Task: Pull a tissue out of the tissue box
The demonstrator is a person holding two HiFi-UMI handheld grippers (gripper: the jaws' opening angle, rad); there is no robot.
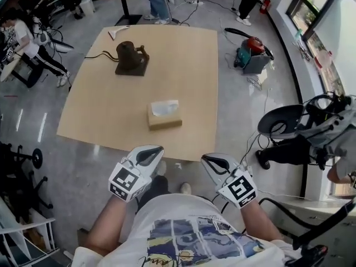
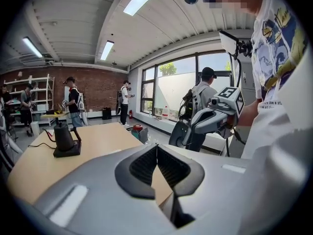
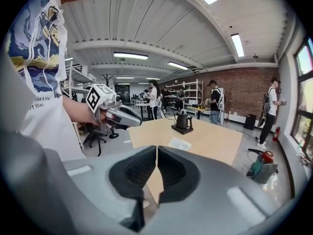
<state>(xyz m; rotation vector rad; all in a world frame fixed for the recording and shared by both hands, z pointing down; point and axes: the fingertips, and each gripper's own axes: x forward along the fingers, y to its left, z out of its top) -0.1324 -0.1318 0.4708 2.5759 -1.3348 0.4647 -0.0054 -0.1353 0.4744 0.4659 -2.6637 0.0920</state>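
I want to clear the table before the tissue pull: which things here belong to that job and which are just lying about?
For the job: tissue box, the tissue poking from its top, left tongs and right tongs, both shut and empty.
Just lying about: black kettle, small white item, red vacuum cleaner.

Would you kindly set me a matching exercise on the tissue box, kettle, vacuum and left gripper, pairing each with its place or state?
1. tissue box
2. kettle
3. vacuum
4. left gripper

A. on the floor, right of the table
B. shut, empty
C. far left part of the table
D. table's near half, tissue showing on top

Pairs: 1-D, 2-C, 3-A, 4-B
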